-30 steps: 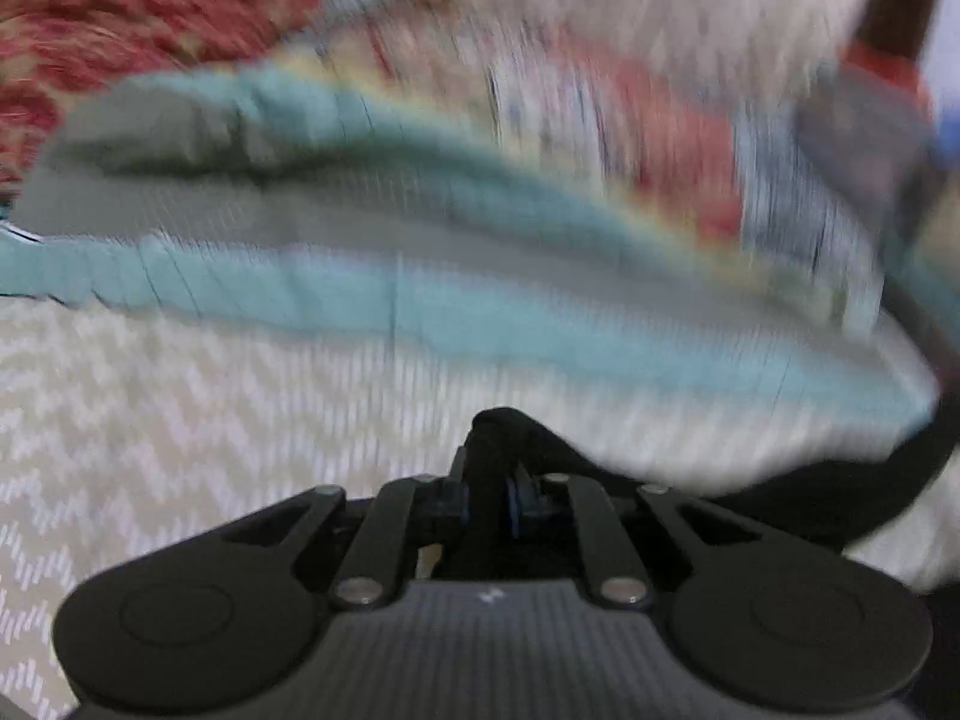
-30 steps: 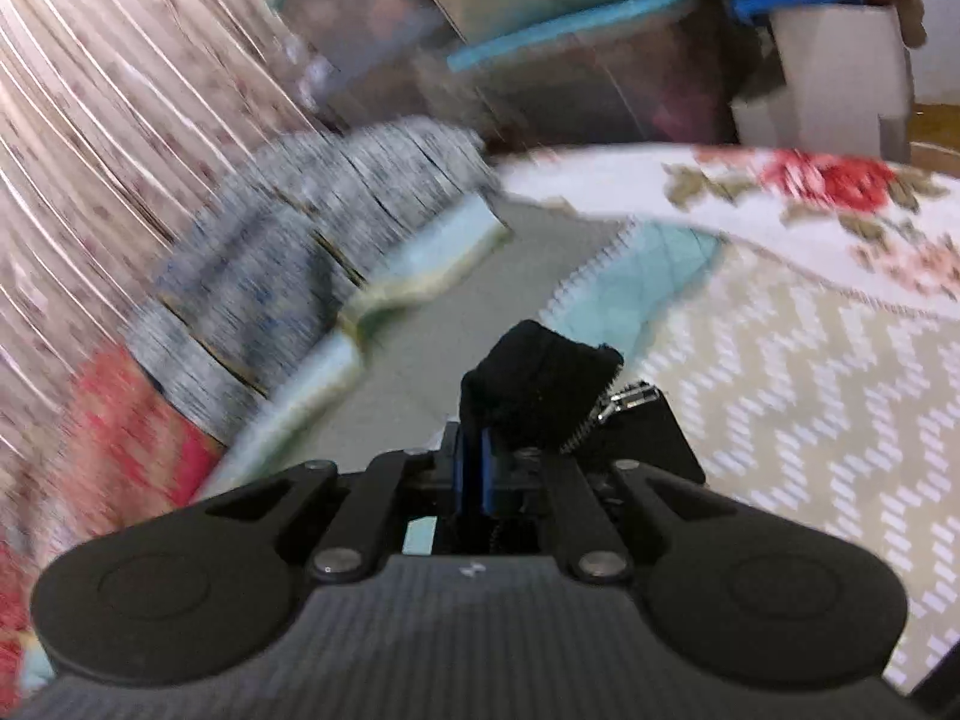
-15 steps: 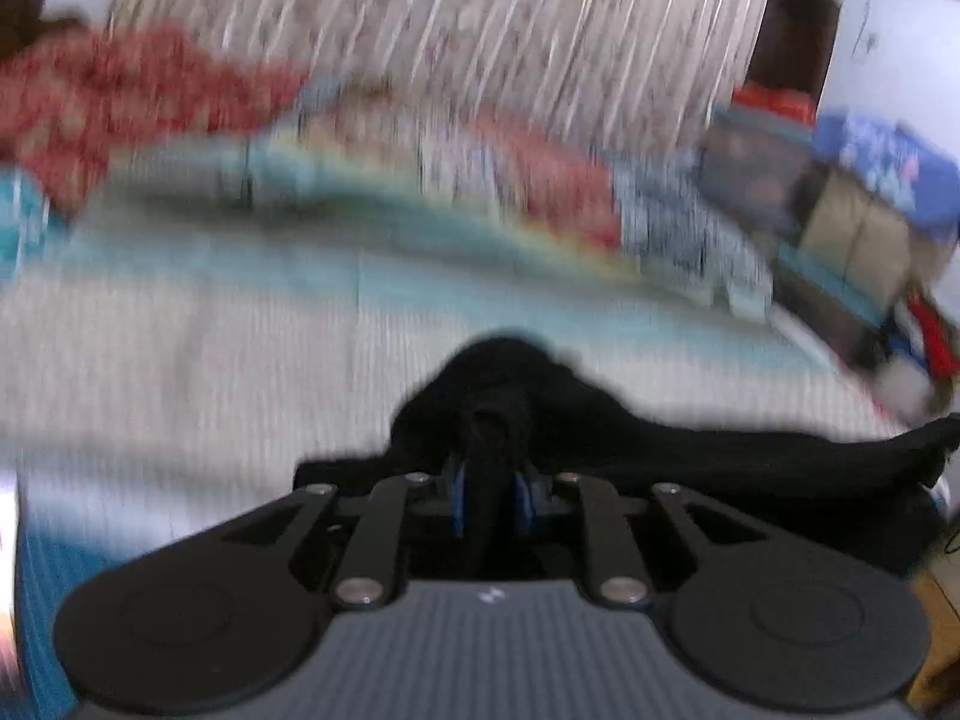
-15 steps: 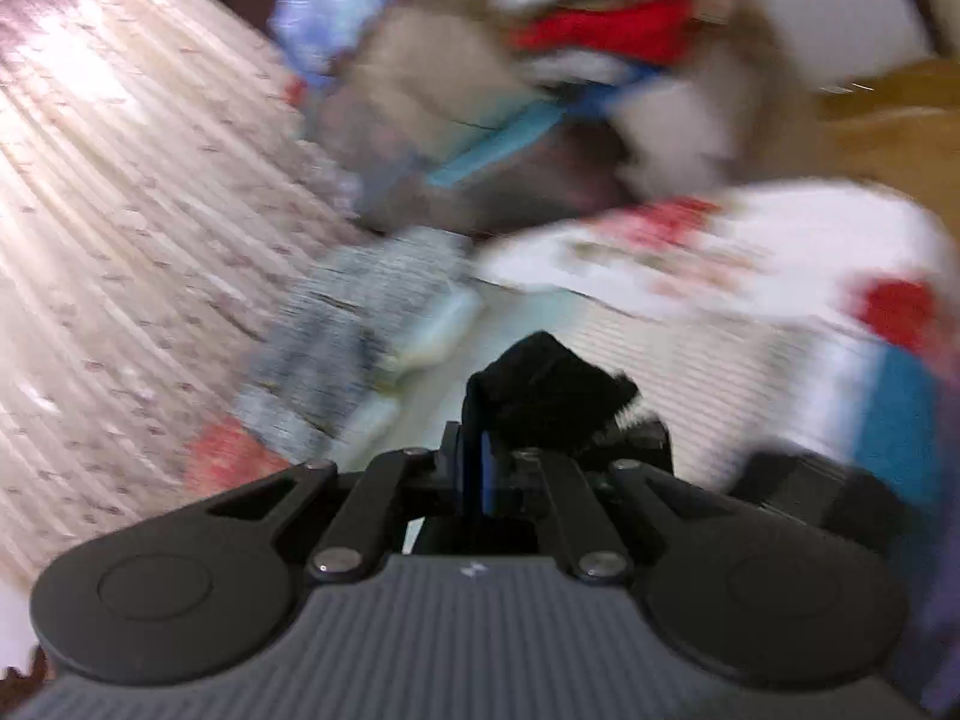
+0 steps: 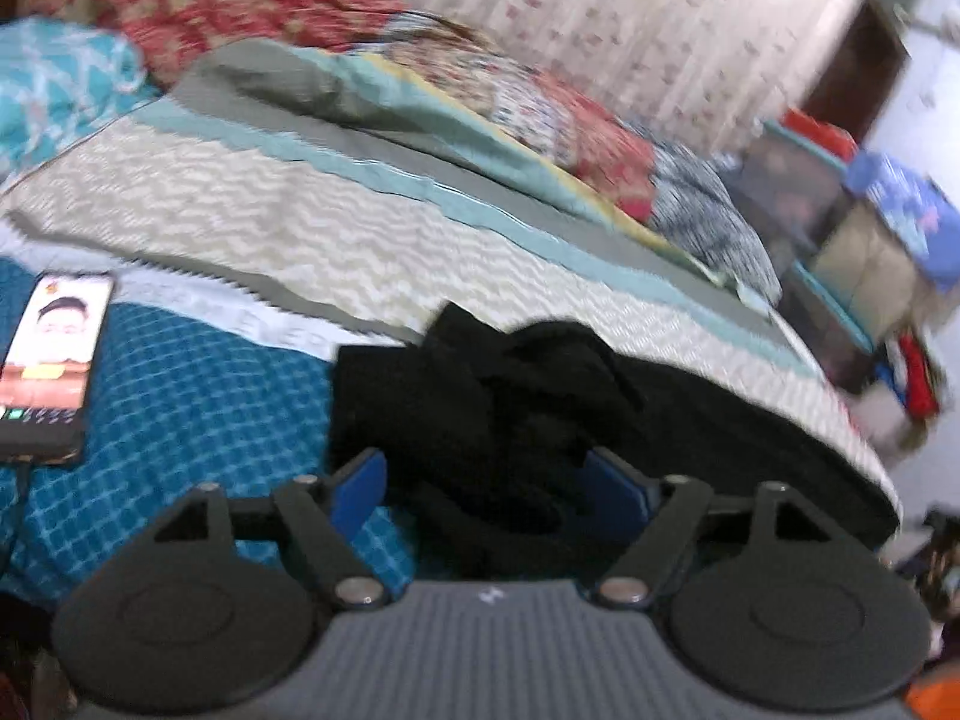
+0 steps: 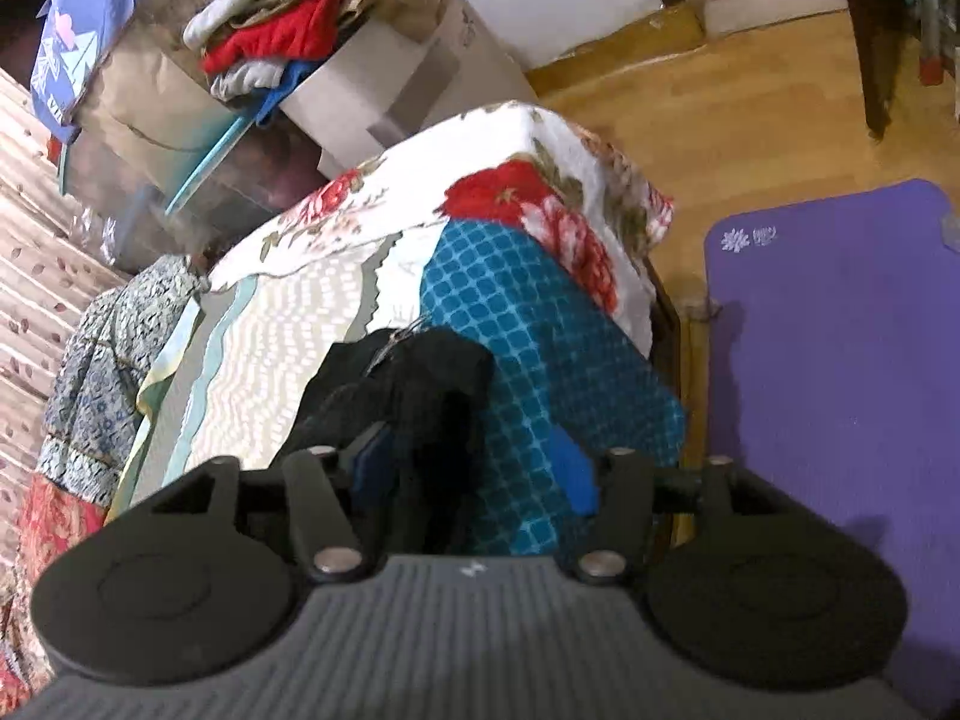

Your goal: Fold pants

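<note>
— Black fabric, bunched up: that's the pants point(image 5: 540, 414), lying on the bed right ahead of the left gripper point(image 5: 489, 486), between its two blue fingers point(image 5: 360, 483). How do those fingers stand?

— Spread wide apart, released. Cloth sits in the gap and seems to touch the right-hand pad, but nothing is clamped. Beyond the fingertips the pants stretch off to the right along the bed's edge.

— And the right gripper point(image 6: 474, 468)?

— Also opened out. Its left finger point(image 6: 372, 462) is against a dark fold of the pants point(image 6: 414, 396), partly hidden by it; the right finger stands clear over the blue checked blanket point(image 6: 540, 336). The pants heap lies just ahead of and between the fingers, nearer the left one.

— What surrounds them?

— Past the left gripper's fingertips, a beige zigzag cover point(image 5: 270, 210); off to the left of its left finger, a lit phone point(image 5: 51, 360) on the checked blanket. Beyond the right gripper's tips, a floral sheet point(image 6: 510, 180) over the bed corner, and to the right of its right finger a purple mat point(image 6: 840, 360) on the wooden floor
</note>
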`<state>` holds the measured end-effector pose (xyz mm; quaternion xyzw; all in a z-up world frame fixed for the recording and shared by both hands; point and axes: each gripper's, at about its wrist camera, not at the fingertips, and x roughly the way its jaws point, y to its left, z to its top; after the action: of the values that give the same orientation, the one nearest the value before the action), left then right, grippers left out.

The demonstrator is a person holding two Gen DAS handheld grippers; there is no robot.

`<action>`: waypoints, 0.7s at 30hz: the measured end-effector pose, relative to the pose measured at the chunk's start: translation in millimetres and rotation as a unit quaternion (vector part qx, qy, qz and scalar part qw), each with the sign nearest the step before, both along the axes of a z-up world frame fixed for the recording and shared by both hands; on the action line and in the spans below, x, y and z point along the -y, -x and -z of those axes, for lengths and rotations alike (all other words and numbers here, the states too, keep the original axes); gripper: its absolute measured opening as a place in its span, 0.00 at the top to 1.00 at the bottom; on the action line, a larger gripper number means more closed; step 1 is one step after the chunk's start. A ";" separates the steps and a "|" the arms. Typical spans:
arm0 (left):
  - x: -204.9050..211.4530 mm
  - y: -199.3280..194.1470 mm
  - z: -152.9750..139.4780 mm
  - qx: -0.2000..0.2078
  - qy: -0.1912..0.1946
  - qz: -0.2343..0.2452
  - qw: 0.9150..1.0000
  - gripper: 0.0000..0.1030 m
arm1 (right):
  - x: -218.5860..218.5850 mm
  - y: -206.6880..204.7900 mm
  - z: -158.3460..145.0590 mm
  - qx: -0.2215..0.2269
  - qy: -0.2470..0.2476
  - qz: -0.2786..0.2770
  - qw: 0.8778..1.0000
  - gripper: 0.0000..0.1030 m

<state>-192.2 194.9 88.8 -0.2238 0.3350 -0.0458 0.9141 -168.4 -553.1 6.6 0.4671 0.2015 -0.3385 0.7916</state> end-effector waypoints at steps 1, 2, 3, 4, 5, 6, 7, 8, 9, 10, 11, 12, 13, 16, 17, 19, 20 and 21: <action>-8.3 -4.4 0.0 -0.002 0.014 -0.015 1.000 0.27 | -0.2 5.7 -1.5 -0.002 0.005 0.012 1.000 0.40; -15.7 -9.5 -0.1 -0.003 0.027 -0.027 0.999 0.27 | -1.7 17.4 -3.2 0.005 0.021 0.029 0.999 0.40; -22.5 -16.3 -0.6 -0.003 0.040 -0.037 0.998 0.27 | -8.2 22.9 -9.7 0.015 0.045 0.040 0.998 0.40; -27.7 -25.3 -1.8 -0.004 0.049 -0.043 0.998 0.27 | -16.1 25.2 -19.4 0.023 0.074 0.040 0.996 0.40; -31.4 -36.1 -2.5 -0.005 0.051 -0.044 0.998 0.27 | -26.6 25.5 -30.9 0.028 0.109 0.035 0.993 0.40; -33.7 -50.6 -3.5 -0.010 0.046 -0.040 0.998 0.27 | -39.0 25.3 -41.6 0.034 0.143 0.027 0.989 0.40; -34.6 -67.9 -3.5 -0.021 0.038 -0.032 0.999 0.27 | -51.0 23.8 -52.7 0.042 0.176 0.016 0.983 0.40; -33.8 -85.3 -1.3 -0.035 0.030 -0.025 0.999 0.27 | -63.8 20.9 -63.3 0.056 0.202 -0.002 0.978 0.40; -31.1 -99.9 0.5 -0.047 0.028 -0.015 0.998 0.27 | -75.9 16.8 -71.9 0.076 0.218 -0.033 0.973 0.40; -28.5 -117.0 3.8 -0.060 0.032 0.000 0.998 0.27 | -90.1 8.6 -79.6 0.098 0.228 -0.086 0.965 0.40; -26.3 -137.8 9.8 -0.081 0.043 0.019 0.996 0.27 | -105.3 -1.7 -85.8 0.112 0.230 -0.146 0.956 0.40; -23.2 -153.6 16.9 -0.104 0.053 0.028 0.993 0.27 | -123.1 -13.5 -89.9 0.120 0.228 -0.209 0.943 0.40; -21.3 -171.2 25.9 -0.131 0.063 0.030 0.989 0.27 | -144.3 -25.9 -92.1 0.127 0.221 -0.274 0.927 0.40; -14.7 -202.6 47.8 -0.168 0.078 0.038 0.982 0.30 | -222.3 -59.2 -87.4 0.140 0.181 -0.458 0.859 0.40; -12.7 -207.4 53.1 -0.175 0.073 0.033 0.981 0.37 | -254.1 -68.9 -81.7 0.139 0.165 -0.512 0.831 0.40; -10.5 -206.0 56.1 -0.183 0.057 0.013 0.981 0.83 | -306.3 -81.8 -70.2 0.130 0.144 -0.582 0.789 0.40; -13.0 -197.6 51.6 -0.167 0.073 0.006 0.983 0.87 | -332.7 -87.5 -62.9 0.120 0.137 -0.611 0.770 0.40; -17.5 -186.7 42.9 -0.144 0.091 0.003 0.985 0.95 | -356.3 -91.9 -56.7 0.110 0.131 -0.635 0.753 0.40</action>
<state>-5.5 212.4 45.9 -0.3098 0.4582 -0.0460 0.8319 -76.6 -196.8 63.2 0.1568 0.3174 0.2727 0.8946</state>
